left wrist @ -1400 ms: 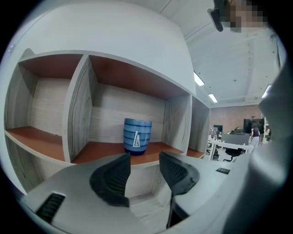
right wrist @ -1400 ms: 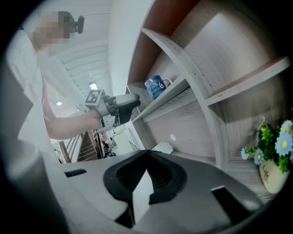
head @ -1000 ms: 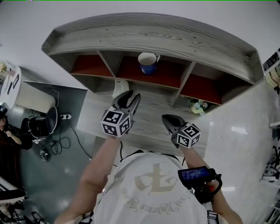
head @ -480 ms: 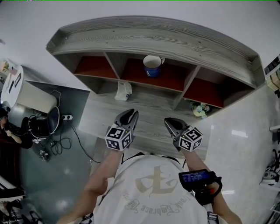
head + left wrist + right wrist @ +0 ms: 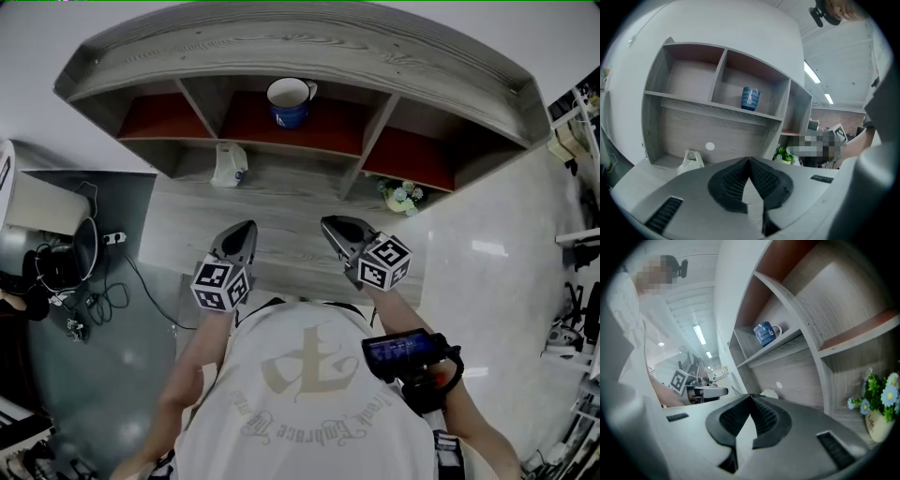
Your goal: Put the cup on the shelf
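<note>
A blue cup [image 5: 289, 101] with a white inside stands upright in the middle compartment of the grey wooden shelf [image 5: 300, 56]; it also shows as the blue cup [image 5: 750, 99] in the left gripper view and the blue cup [image 5: 766, 333] in the right gripper view. My left gripper [image 5: 246, 230] is low over the desk, well short of the shelf, shut with nothing in it. My right gripper [image 5: 330, 225] hangs beside it, jaws together and empty. Both sets of pads [image 5: 749, 180] [image 5: 751, 418] meet at their tips.
A small white bag-like object [image 5: 228, 165] sits on the desk [image 5: 281, 202] under the shelf, left of centre. A little pot of flowers [image 5: 401, 196] stands at the right below the shelf. Cables and equipment [image 5: 66, 272] lie on the floor to the left.
My left gripper has drawn back from the shelf toward me and its jaws have closed. The right gripper stayed shut. The view has shifted a little, so the shelf sits higher.
</note>
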`<state>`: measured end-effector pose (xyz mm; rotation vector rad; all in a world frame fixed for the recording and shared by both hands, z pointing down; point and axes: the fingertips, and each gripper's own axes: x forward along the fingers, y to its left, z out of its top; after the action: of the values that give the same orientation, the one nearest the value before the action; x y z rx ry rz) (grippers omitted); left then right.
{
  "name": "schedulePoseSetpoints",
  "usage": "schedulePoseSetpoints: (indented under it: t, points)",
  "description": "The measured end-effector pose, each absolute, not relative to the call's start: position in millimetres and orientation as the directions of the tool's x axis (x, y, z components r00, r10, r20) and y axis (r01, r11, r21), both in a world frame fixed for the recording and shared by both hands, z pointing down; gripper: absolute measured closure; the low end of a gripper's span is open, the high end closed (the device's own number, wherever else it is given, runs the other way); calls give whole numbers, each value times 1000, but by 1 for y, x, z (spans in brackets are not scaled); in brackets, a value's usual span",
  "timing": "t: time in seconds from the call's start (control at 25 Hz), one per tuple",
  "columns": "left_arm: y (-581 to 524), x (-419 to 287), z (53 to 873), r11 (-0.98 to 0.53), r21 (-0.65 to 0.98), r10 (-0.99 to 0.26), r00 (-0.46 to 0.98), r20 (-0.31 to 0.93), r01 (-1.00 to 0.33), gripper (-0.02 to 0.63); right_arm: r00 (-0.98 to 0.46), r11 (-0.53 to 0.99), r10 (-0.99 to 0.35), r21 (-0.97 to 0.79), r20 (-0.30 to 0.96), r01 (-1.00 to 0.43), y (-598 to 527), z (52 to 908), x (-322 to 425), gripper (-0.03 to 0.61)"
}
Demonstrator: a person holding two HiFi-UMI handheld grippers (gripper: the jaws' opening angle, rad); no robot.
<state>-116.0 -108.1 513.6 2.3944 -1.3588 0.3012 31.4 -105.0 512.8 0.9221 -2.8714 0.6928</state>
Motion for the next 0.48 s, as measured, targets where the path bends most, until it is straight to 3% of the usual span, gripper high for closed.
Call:
schedulePoseSetpoints:
  t: [0.48]
  points:
    - [-99,-112,529,-473,213,-770,519,371,-855,614,-822,738,-540,-370,179,-565,-100,511,34,577]
